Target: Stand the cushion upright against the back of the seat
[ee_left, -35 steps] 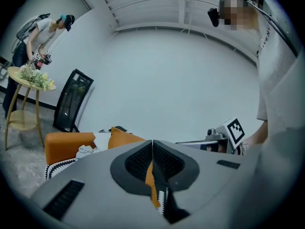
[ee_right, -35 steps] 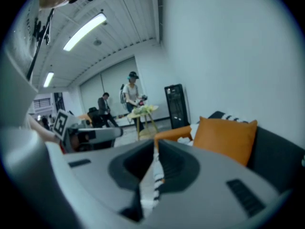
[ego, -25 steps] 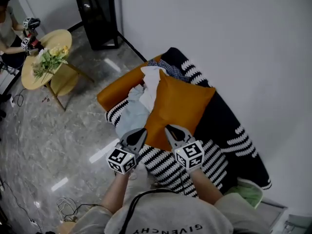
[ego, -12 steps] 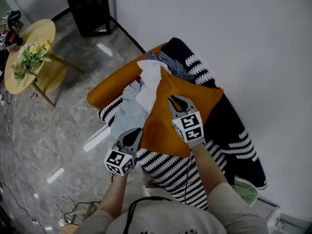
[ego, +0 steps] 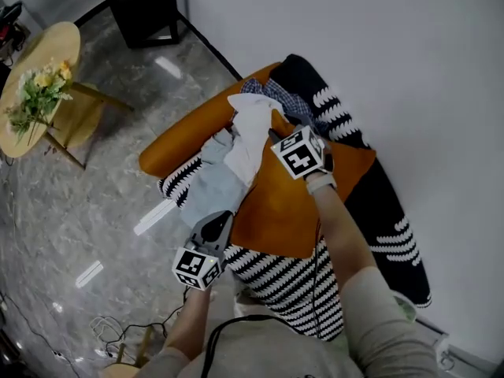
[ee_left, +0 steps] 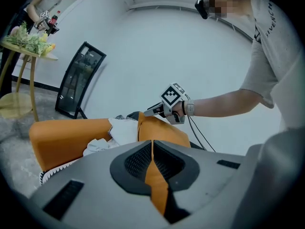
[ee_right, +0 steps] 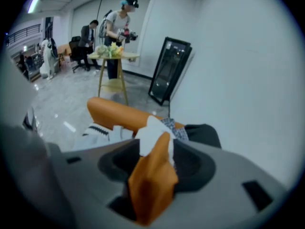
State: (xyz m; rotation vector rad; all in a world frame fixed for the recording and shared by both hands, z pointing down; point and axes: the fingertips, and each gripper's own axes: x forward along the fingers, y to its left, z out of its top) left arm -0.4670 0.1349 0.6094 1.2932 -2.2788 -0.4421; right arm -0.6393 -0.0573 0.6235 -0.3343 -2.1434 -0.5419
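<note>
The left gripper [ego: 224, 216] is clamped shut on the near lower edge of the orange cushion [ego: 283, 203]; a thin fold of orange fabric is pinched between its closed jaws. The right gripper [ee_right: 153, 162] is at the cushion's far upper corner. Its jaws have just been opening and now stand wide apart, with that orange corner poking up between them and not pressed by the pads. The cushion lies tilted on the sofa seat, sloping up from the left gripper's end to the raised corner at the right gripper, and its far side is close to the dark backrest [ego: 370, 195]. A black-and-white striped throw [ego: 291, 278] covers the seat under and in front of the cushion. Just beside the cushion's left edge is a heap of clothes: a white cloth [ego: 252, 128] touching the raised corner, a pale blue garment [ego: 209, 183] below it, and a checked cloth [ego: 276, 101] just beyond the corner. Further left of the cushion, past the clothes, runs the sofa's orange armrest [ego: 185, 144]. A plain white wall [ego: 394, 61] rises behind the cushion and backrest. Well to the cushion's left, across the grey marble floor [ego: 94, 211], a round wooden table [ego: 59, 50] carries a bunch of flowers [ego: 35, 93], and a black cabinet [ego: 142, 6] stands against the wall.
</note>
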